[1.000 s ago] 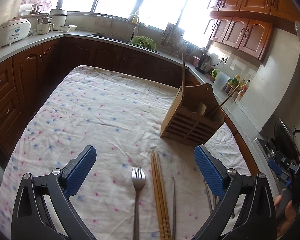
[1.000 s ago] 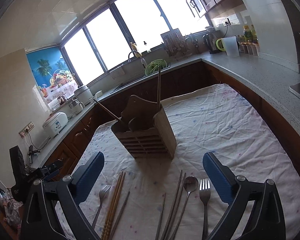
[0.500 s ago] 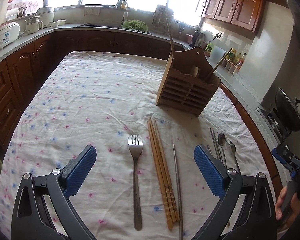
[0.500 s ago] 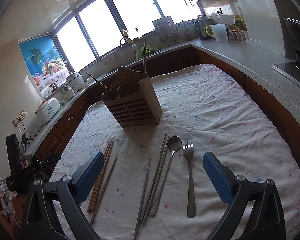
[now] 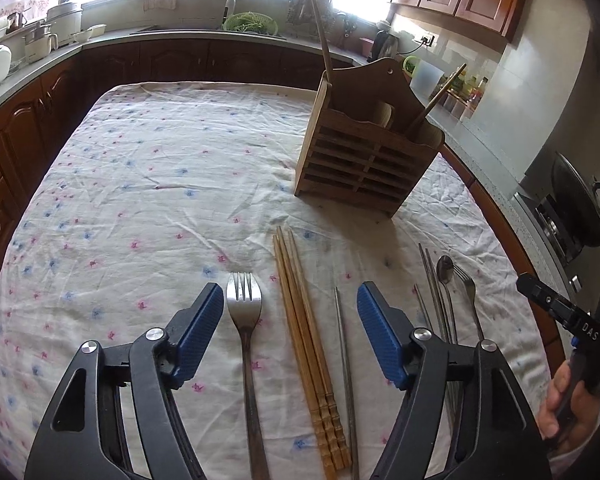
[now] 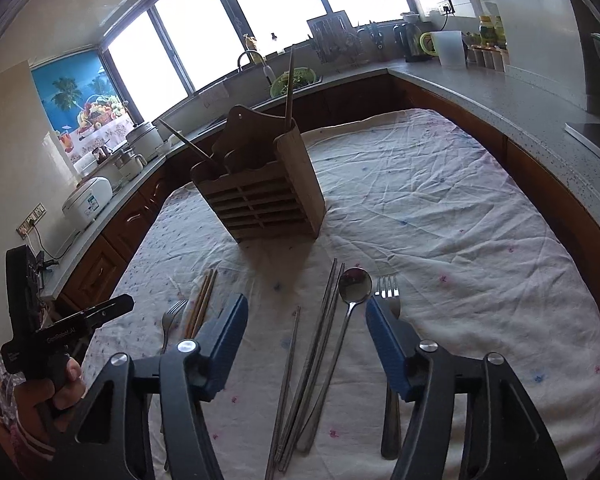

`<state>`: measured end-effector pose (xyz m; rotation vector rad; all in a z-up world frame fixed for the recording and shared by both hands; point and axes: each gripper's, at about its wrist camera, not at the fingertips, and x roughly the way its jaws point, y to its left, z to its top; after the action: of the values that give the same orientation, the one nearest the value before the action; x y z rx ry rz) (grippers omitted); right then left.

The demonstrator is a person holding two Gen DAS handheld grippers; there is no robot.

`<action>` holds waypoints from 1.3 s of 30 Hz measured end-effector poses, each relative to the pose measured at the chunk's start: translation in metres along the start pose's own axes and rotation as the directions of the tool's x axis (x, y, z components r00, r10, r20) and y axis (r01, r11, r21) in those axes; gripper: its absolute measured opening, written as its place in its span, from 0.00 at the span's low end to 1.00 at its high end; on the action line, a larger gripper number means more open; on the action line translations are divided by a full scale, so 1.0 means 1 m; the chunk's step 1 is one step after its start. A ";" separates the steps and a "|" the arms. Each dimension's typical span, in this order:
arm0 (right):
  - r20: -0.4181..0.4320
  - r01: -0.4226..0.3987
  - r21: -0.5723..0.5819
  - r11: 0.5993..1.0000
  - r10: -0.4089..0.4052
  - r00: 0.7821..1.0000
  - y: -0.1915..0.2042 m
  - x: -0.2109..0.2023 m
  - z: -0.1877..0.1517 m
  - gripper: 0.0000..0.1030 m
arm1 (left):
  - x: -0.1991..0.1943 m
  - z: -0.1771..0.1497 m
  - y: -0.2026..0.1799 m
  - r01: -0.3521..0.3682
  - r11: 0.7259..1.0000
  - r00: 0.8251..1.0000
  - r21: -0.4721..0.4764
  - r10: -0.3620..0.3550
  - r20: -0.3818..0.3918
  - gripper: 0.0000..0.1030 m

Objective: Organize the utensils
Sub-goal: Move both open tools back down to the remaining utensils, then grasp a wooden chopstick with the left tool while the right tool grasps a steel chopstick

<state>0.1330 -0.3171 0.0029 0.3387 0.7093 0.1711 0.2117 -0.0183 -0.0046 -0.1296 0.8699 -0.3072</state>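
My left gripper [image 5: 290, 336] is closing, its blue pads [image 5: 202, 332] clear of everything. Between the jaws on the tablecloth [image 5: 140, 184] lie a fork [image 5: 244, 312], a bundle of wooden chopsticks [image 5: 304, 328] and one metal chopstick [image 5: 342, 344]; none is pinched. The handle ends of all three run out of frame at 6 o'clock.

My right gripper [image 6: 304, 332] is also closing, pads touching nothing. Between its jaws lie a single metal chopstick [image 6: 290, 364], a pair of metal chopsticks [image 6: 324, 320] and a spoon [image 6: 354, 284]. A second fork [image 6: 388, 286] sits at the right pad, its neck hidden behind that pad.

The wooden utensil holder [image 5: 364, 160] stands at 12 o'clock from both grippers, well apart from them. Two wooden sticks lean out of its compartments; their lower ends are hidden inside.

Readable writing: the right tool's body, seen at 3 o'clock in the left view, carries "DAS" [image 5: 590, 328]; the rest is cut off. The left tool's body, at 9 o'clock in the right view, carries a white label [image 6: 60, 332] reading roughly "GenRobot.AI". The rice cooker [image 6: 86, 204] on the counter has a label too small to read.

My hands [image 5: 568, 404] are only partly in frame.
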 end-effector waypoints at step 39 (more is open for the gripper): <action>-0.248 0.094 -0.085 0.992 -0.112 0.962 -0.004 0.143 0.026 0.14 | 0.125 0.036 -0.008 -0.072 0.980 0.960 0.184 0.118 -0.253 0.11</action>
<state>0.2572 -0.2887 -0.0667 0.2115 0.9680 0.1416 0.3132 -0.0656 -0.0716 0.1178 1.1043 -0.3129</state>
